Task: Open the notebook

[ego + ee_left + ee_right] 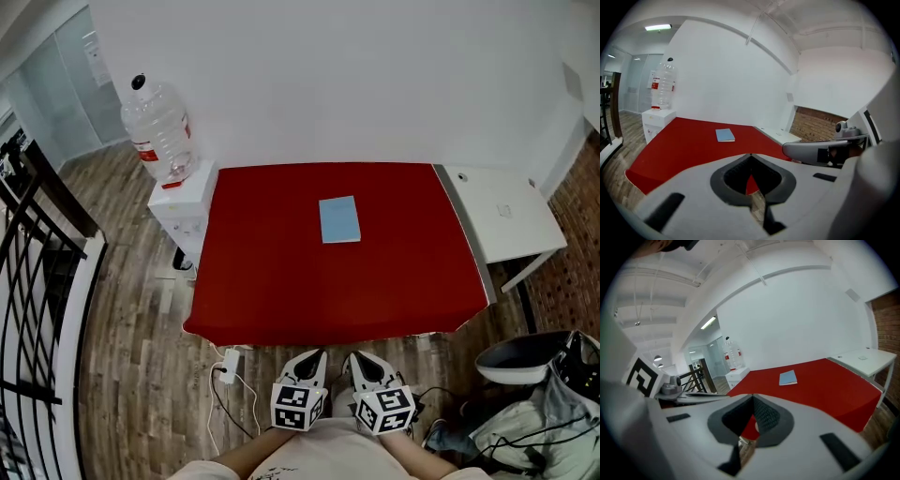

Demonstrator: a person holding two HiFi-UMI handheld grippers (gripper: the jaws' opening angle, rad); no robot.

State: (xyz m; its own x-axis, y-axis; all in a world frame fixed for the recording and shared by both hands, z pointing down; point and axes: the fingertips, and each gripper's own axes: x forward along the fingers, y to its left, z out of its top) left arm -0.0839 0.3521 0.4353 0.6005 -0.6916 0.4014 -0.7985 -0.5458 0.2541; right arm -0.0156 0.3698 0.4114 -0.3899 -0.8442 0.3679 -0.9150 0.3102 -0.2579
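A closed light-blue notebook (339,219) lies flat near the middle of the red table (272,281); it also shows small and far off as the notebook (725,135) in the left gripper view and the notebook (788,378) in the right gripper view. My left gripper (312,356) and right gripper (360,359) hang side by side just off the table's near edge, close to my body, well short of the notebook. Both have their jaws together with nothing held between them.
A large water bottle (157,128) stands on a white cabinet (183,208) at the table's left. A white side table (502,211) adjoins on the right. Black railing (33,281) runs along the far left; cables (230,398) and a bag (534,412) lie on the wooden floor.
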